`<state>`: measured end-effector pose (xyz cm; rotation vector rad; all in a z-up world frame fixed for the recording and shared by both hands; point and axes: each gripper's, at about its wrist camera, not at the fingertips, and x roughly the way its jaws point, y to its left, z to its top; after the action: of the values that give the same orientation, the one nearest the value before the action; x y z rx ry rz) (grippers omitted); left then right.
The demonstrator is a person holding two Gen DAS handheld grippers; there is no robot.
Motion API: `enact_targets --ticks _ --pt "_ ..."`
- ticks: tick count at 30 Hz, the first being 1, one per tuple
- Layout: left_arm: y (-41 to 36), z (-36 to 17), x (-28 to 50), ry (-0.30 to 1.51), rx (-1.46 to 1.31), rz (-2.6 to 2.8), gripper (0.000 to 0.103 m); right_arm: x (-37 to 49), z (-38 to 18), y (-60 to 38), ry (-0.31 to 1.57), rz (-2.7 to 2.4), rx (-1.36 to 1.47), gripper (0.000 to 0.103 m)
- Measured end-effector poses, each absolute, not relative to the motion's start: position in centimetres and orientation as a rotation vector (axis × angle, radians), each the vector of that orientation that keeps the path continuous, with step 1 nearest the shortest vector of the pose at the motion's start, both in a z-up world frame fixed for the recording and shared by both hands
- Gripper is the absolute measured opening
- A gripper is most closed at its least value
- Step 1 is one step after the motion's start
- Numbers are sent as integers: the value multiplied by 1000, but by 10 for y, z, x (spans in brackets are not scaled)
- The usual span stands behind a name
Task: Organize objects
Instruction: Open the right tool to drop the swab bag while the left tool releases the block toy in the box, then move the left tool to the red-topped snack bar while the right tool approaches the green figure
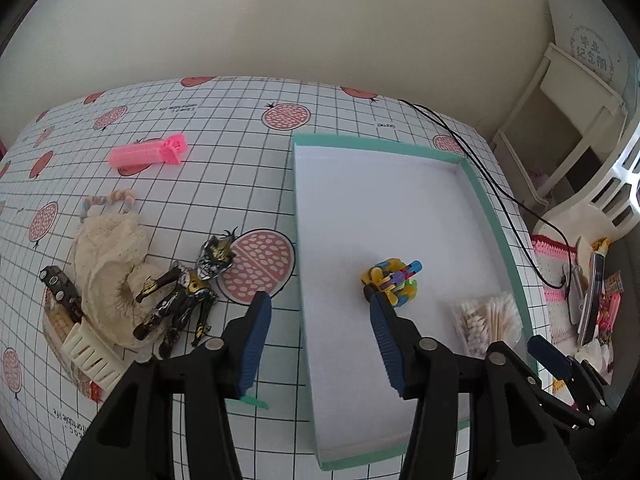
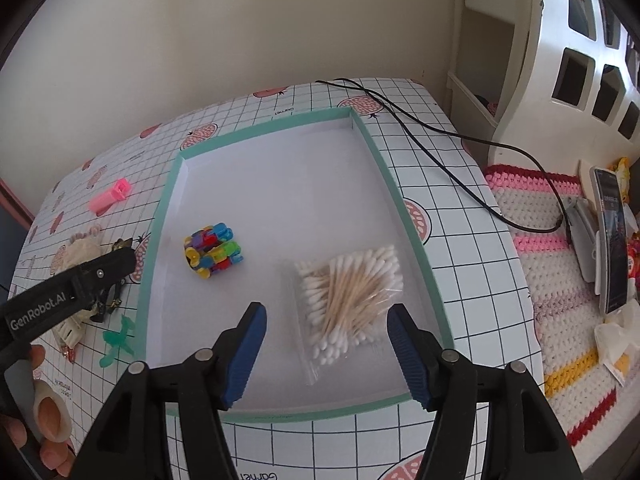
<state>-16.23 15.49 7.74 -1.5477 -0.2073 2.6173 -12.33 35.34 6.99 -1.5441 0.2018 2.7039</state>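
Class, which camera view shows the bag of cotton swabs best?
The right wrist view: the bag of cotton swabs lies whole and unobstructed inside the tray. The left wrist view shows it small, at the edge, partly hidden by gripper parts.

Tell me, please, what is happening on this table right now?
A person is sorting small items into a teal-rimmed box with two handheld grippers. The colourful block toy and a bag of cotton swabs already lie inside. Both the left gripper and the right gripper are open and empty. A pink clip, an action figure and cream fabric remain outside.
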Motion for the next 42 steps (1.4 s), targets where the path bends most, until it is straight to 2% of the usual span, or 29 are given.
enact_targets --ticks 5,7,9,11,13,17,19,32,42 --pt "134 78 -151 -253 -1579 2704 66 -118 68 348 207 2689 -1540 68" --pt "127 77 -147 -247 -1595 2744 75 -117 68 346 205 2682 -1540 80" --pt "119 76 -145 -251 -1613 2772 83 -116 68 343 201 2685 -1549 83" --pt "111 74 -143 -261 -1625 2792 84 -116 67 339 178 2689 -1558 90" --pt "103 73 -141 -269 -1629 2816 93 -114 68 334 148 2696 -1554 97" --pt "90 75 -140 -293 -1610 2866 97 -113 69 329 119 2700 -1559 103" --pt "86 75 -140 -294 -1605 2886 103 -114 70 328 117 2697 -1558 103" --pt "60 87 -142 -412 -1582 2894 103 -117 75 324 125 2650 -1589 103" --pt "12 113 -142 -495 -1522 2927 103 -128 113 291 55 2713 -1561 103"
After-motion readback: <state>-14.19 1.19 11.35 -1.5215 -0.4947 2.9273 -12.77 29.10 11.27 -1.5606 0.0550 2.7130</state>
